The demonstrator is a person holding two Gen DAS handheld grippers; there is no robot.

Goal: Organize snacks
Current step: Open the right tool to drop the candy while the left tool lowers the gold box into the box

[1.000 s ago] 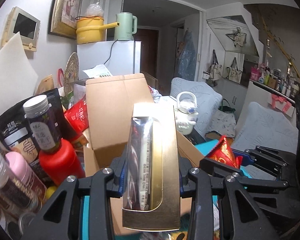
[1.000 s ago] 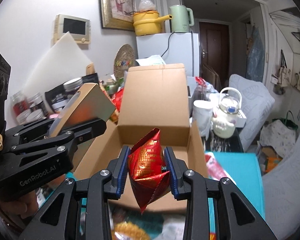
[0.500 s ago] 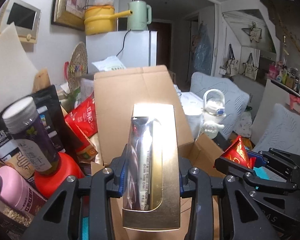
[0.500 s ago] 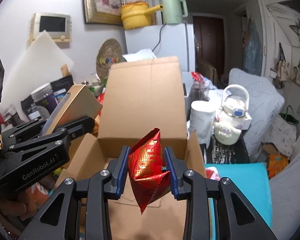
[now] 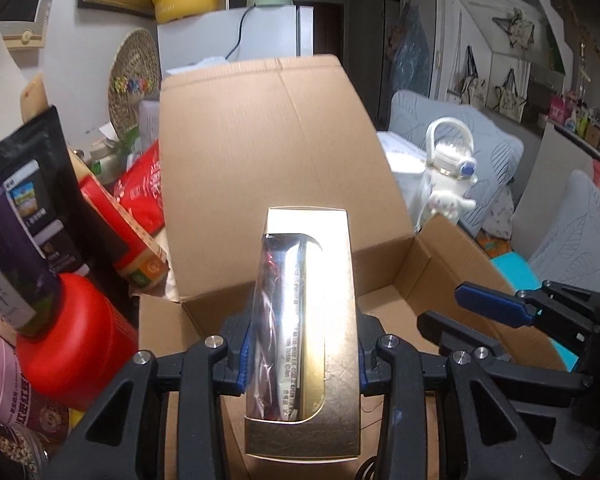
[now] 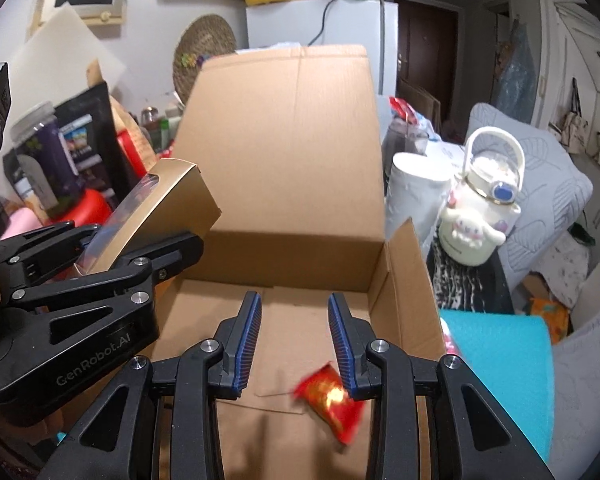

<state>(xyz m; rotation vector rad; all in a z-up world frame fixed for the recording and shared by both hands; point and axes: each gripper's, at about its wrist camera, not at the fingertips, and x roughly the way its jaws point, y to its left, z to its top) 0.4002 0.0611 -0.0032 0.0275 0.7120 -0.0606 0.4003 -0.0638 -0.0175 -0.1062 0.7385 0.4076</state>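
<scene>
An open cardboard box stands ahead with its lid flap up; it also shows in the left wrist view. My right gripper is open above the box floor. A small red foil snack packet is blurred below its right finger, inside the box and free of the pads. My left gripper is shut on a gold windowed snack box, held over the box's left front edge; that gold box also shows in the right wrist view. The right gripper's fingers show at right in the left wrist view.
Left of the box stand a red canister, a dark jar, black pouches and red snack bags. A white character bottle and paper roll stand to the right. A teal mat lies at right.
My right gripper opened and let go of the red packet, which drops into the box. Both grippers moved forward over the box. The left one still holds the gold box.
</scene>
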